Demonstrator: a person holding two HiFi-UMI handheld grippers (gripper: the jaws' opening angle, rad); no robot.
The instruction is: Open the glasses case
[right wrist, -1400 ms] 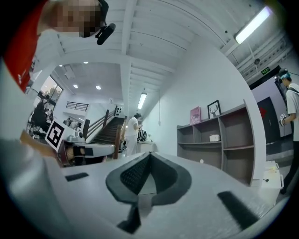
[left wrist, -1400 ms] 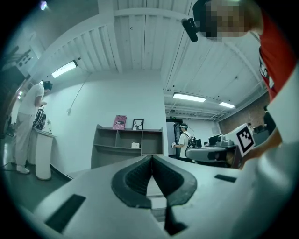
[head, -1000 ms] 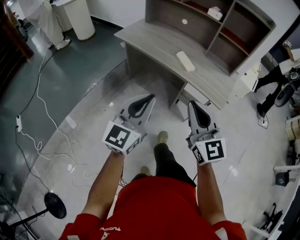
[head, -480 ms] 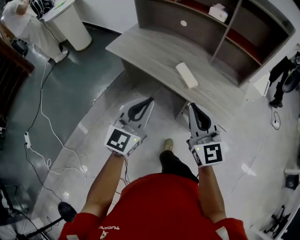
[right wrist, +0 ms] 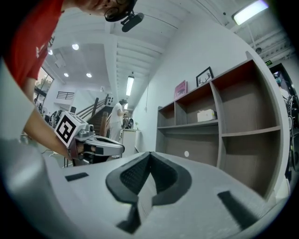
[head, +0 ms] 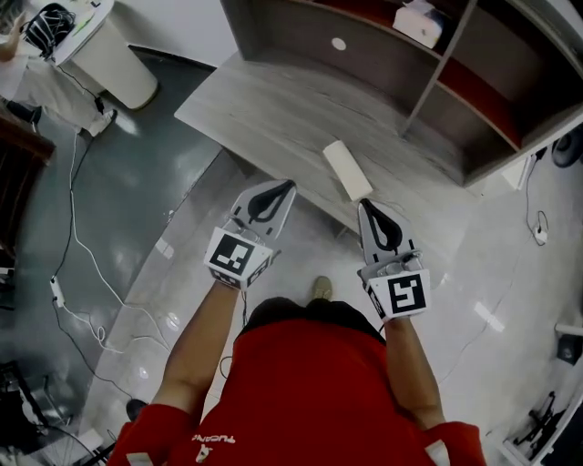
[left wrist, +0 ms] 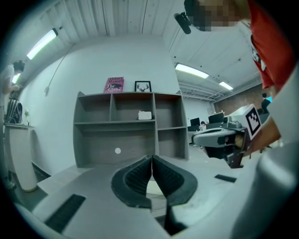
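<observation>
In the head view, a white glasses case (head: pixel 348 170) lay closed on the grey desk (head: pixel 264 105), near its front edge and below the shelf unit (head: pixel 383 55). The left gripper (head: pixel 291 185) and the right gripper (head: pixel 363 203) were held side by side in front of the desk, both pointing toward it. The case sat just ahead of the right gripper's tip, touched by neither. A white box (head: pixel 417 20) stood on a shelf, and cables (head: pixel 86 246) trailed over the floor at the left.

In the left gripper view, the jaws were pressed together with nothing pinched between them. The shelf unit faced them, with a pink book (left wrist: pixel 114 85) and a framed picture (left wrist: pixel 143 86) on top. The right gripper showed at the right edge.

In the right gripper view, the jaws likewise met at their tips, empty. The left gripper showed at the left, the shelves at the right. The case could not be made out there.
</observation>
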